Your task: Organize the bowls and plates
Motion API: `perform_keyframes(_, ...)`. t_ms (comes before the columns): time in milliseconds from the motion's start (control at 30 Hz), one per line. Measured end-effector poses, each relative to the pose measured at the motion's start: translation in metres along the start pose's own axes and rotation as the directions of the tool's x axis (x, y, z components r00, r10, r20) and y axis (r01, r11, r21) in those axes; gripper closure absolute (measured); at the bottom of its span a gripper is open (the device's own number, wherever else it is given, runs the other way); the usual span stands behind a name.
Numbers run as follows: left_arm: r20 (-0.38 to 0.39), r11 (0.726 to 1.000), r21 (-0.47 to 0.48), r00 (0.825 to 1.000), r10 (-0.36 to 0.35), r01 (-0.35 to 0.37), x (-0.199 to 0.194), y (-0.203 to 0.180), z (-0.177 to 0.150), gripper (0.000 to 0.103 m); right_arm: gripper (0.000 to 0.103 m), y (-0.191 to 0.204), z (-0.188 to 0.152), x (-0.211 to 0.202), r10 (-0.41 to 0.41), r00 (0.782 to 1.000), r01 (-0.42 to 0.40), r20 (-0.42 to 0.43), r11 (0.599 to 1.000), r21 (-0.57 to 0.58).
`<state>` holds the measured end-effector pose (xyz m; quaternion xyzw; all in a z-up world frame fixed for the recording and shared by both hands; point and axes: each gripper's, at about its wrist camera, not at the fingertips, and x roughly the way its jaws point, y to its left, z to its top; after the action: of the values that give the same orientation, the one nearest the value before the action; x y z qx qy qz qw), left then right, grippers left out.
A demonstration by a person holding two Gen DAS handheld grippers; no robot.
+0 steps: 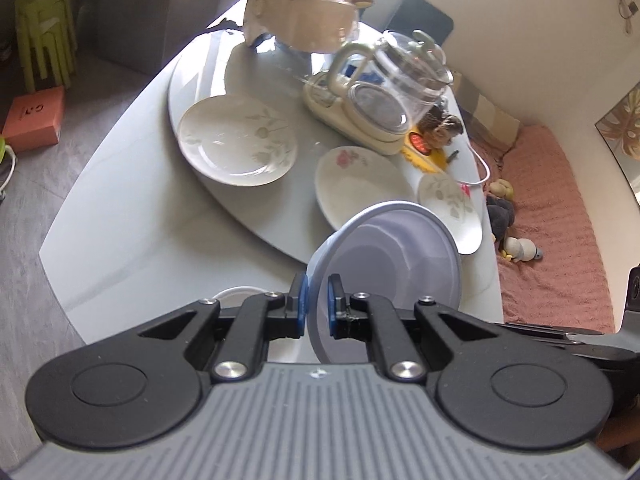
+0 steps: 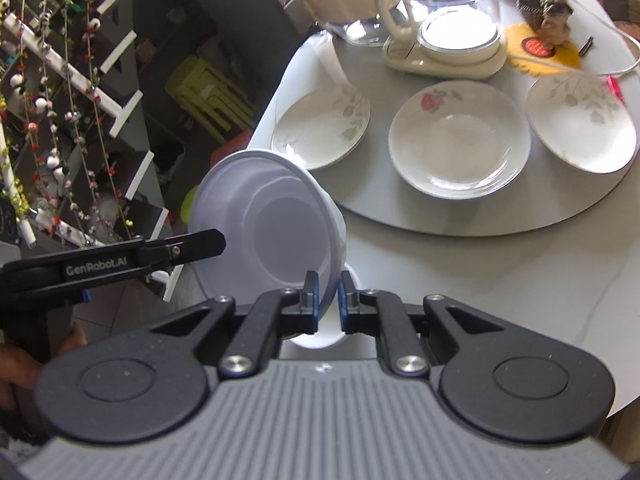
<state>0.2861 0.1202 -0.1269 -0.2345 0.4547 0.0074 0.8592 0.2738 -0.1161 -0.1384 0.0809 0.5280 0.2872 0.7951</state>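
My left gripper is shut on the rim of a pale lilac bowl, held tilted above the table's near edge. My right gripper is shut on the opposite rim of what looks like the same bowl; the left gripper's finger shows at the left in the right wrist view. Three white floral plates lie apart on the grey turntable: a left plate, a middle plate with a pink rose, and a right plate. They also show in the right wrist view.
A glass kettle on a cream base and a beige bear-face cover stand at the turntable's back. A small figurine on a yellow mat sits by a white cable. Something white lies on the table under the bowl. Green stools stand on the floor at left.
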Motion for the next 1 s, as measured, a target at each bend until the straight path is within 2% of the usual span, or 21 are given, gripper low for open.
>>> perform_keyframes(167, -0.019, 1.000, 0.008, 1.000, 0.018, -0.018, 0.013, 0.023, -0.001, 0.093, 0.090, 0.014, -0.005, 0.021, -0.018, 1.000, 0.017, -0.022, 0.999, -0.029)
perform_keyframes(400, -0.081, 1.000, -0.024, 0.997, 0.002, -0.004, 0.041, 0.056, -0.011, 0.093, 0.090, 0.017, -0.015, 0.053, -0.052, 0.996, 0.053, -0.070, 0.998, 0.017)
perform_keyframes(567, -0.154, 0.999, -0.046, 0.988, 0.004, -0.011, 0.066, 0.076, -0.019, 0.093, 0.090, 0.018, -0.025, 0.080, -0.076, 0.989, 0.081, -0.128, 0.996, 0.037)
perform_keyframes(767, -0.218, 0.999, -0.027, 0.976, 0.024, -0.031, 0.094, 0.090, -0.025, 0.093, 0.089, 0.015, -0.037, 0.109, -0.109, 0.975, 0.121, -0.194, 0.991, 0.048)
perform_keyframes(1000, -0.268, 0.997, -0.057, 0.963, 0.033, -0.050, 0.117, 0.104, -0.030, 0.093, 0.089, 0.008, -0.045, 0.125, -0.122, 0.966, 0.146, -0.226, 0.985, 0.091)
